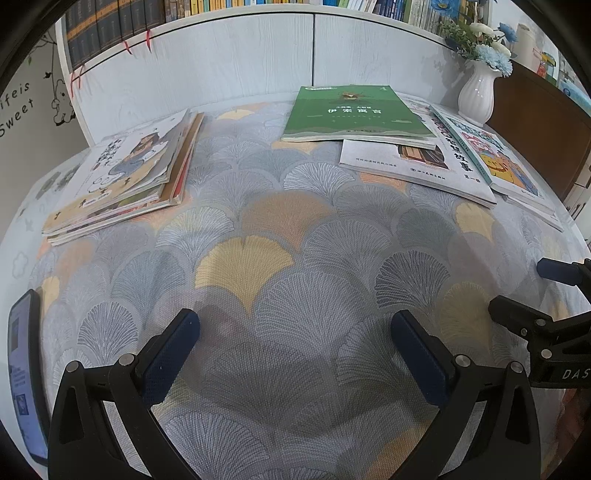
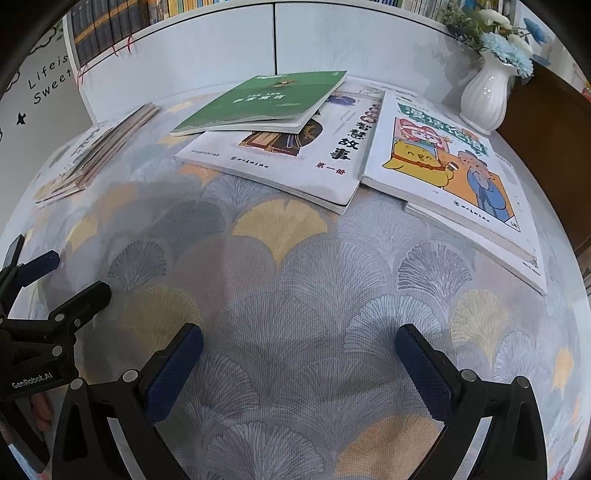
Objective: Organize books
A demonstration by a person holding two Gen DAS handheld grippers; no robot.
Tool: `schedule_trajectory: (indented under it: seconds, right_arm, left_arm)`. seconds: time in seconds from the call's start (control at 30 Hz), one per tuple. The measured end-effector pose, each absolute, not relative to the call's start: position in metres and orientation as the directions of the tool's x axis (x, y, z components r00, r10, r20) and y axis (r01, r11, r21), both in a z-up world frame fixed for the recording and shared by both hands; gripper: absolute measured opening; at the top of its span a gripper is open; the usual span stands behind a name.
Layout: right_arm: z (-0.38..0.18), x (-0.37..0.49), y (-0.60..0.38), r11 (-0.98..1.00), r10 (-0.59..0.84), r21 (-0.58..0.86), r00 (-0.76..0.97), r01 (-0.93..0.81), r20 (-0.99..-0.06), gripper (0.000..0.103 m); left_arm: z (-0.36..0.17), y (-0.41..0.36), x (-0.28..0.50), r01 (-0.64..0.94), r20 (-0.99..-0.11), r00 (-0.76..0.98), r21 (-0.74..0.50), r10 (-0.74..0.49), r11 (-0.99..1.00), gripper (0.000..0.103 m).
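So the counter (image 1: 266, 258) has a fan-pattern cloth over it and books sit in two groups along the far edge. Far-left corner: a neat stack of thin books (image 1: 125, 173), more or less squared up. Far-right side is the messy bunch: a green book (image 1: 351, 112) lies on top of a white book (image 1: 417, 162), overlapping its far part, and just right of that there's a cartoon-cover book (image 2: 443, 162) resting on another thin one underneath.

Right behind the messy bunch, at the far-right corner, stands a white vase (image 1: 476, 92) with blue and white flowers in it. It's near the books, so it crowds that corner. Behind the counter is a white panel, with a shelf of book spines (image 1: 110, 26) above it.

Both grippers hang over the bare near part of the cloth, well apart from any book. Left gripper (image 1: 295, 339) has its fingers spread wide, nothing between them. Right gripper (image 2: 299, 354) same deal, spread and empty.

Only the left wrist view shows a phone (image 1: 26, 369) at the near-left edge. The right wrist view gives the clearer look at the cartoon cover.
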State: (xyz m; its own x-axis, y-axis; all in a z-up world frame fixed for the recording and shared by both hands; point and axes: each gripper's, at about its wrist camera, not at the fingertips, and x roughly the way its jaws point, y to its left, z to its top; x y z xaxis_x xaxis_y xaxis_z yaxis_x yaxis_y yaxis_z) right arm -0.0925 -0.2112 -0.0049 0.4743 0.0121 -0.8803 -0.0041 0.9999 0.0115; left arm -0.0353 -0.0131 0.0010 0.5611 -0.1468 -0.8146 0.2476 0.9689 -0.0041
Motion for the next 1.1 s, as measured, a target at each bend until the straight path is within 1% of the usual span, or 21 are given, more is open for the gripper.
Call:
schedule_trajectory:
  seconds: [0.13, 0.2, 0.27, 0.33, 0.37, 0.43, 0.47, 0.5, 0.67, 0.77, 0.83, 0.87, 0.9, 0.93, 1.03, 1.1]
  right_arm:
    - [-0.003, -0.078, -0.213, 0.999, 0.036, 0.028, 0.367, -0.027, -0.93, 0.103]
    - [0.002, -0.075, -0.22, 0.997, 0.081, 0.079, 0.338, -0.022, -0.938, 0.103]
    - [0.007, -0.075, -0.23, 0.99, 0.131, 0.141, 0.34, 0.005, -0.931, 0.103]
    - [0.02, -0.075, -0.246, 0.981, 0.153, 0.185, 0.382, 0.048, -0.911, 0.103]
    - [0.025, -0.074, -0.253, 0.978, 0.157, 0.198, 0.402, 0.064, -0.902, 0.103]
    - [0.038, -0.068, -0.271, 0.968, 0.159, 0.228, 0.446, 0.106, -0.881, 0.103]
    - [0.043, -0.065, -0.278, 0.964, 0.157, 0.239, 0.465, 0.121, -0.871, 0.103]
    - [0.051, -0.058, -0.289, 0.96, 0.149, 0.244, 0.49, 0.137, -0.859, 0.103]
    - [0.066, -0.024, -0.319, 0.95, 0.114, 0.25, 0.539, 0.186, -0.834, 0.103]
    - [0.07, 0.003, -0.321, 0.946, 0.131, 0.271, 0.55, 0.18, -0.825, 0.103]
    - [0.071, 0.02, -0.31, 0.949, 0.147, 0.273, 0.547, 0.155, -0.824, 0.102]
    - [0.07, 0.026, -0.302, 0.95, 0.159, 0.278, 0.545, 0.141, -0.823, 0.1]
    - [0.068, 0.032, -0.296, 0.951, 0.17, 0.281, 0.541, 0.129, -0.824, 0.095]
    - [0.065, 0.038, -0.29, 0.952, 0.181, 0.284, 0.534, 0.117, -0.826, 0.09]
    - [0.053, 0.064, -0.274, 0.949, 0.209, 0.298, 0.51, 0.099, -0.834, 0.085]
    - [0.045, 0.079, -0.268, 0.945, 0.219, 0.309, 0.498, 0.105, -0.839, 0.08]
  left_arm:
    - [0.004, -0.014, -0.024, 0.275, -0.874, 0.463, -0.016, -0.147, 0.961, 0.103]
    - [0.004, -0.016, -0.017, 0.271, -0.899, 0.418, -0.01, -0.127, 0.963, 0.103]
    - [0.005, -0.02, -0.008, 0.259, -0.929, 0.357, -0.001, -0.097, 0.966, 0.103]
    - [0.008, -0.021, 0.001, 0.223, -0.947, 0.317, 0.025, -0.049, 0.975, 0.103]
    - [0.011, -0.021, 0.005, 0.203, -0.947, 0.32, 0.05, -0.018, 0.978, 0.103]
    - [0.027, -0.026, 0.011, 0.183, -0.923, 0.382, 0.131, 0.052, 0.974, 0.102]
    - [0.034, -0.028, 0.016, 0.184, -0.913, 0.403, 0.146, 0.061, 0.972, 0.102]
    - [0.041, -0.032, 0.022, 0.192, -0.909, 0.414, 0.142, 0.051, 0.971, 0.102]
    - [0.077, -0.061, 0.064, 0.266, -0.884, 0.461, 0.05, -0.081, 0.963, 0.102]
    - [0.081, -0.071, 0.095, 0.291, -0.871, 0.477, 0.027, -0.12, 0.956, 0.102]
    - [0.074, -0.067, 0.127, 0.273, -0.881, 0.455, 0.001, -0.128, 0.962, 0.1]
    - [0.069, -0.063, 0.14, 0.263, -0.887, 0.435, -0.04, -0.156, 0.964, 0.1]
    - [0.065, -0.06, 0.153, 0.255, -0.887, 0.426, -0.07, -0.177, 0.964, 0.1]
    - [0.06, -0.058, 0.165, 0.245, -0.89, 0.421, -0.076, -0.177, 0.966, 0.1]
    - [0.049, -0.061, 0.187, 0.259, -0.894, 0.414, -0.065, -0.172, 0.964, 0.1]
    - [0.038, -0.064, 0.199, 0.275, -0.901, 0.397, -0.068, -0.178, 0.959, 0.1]
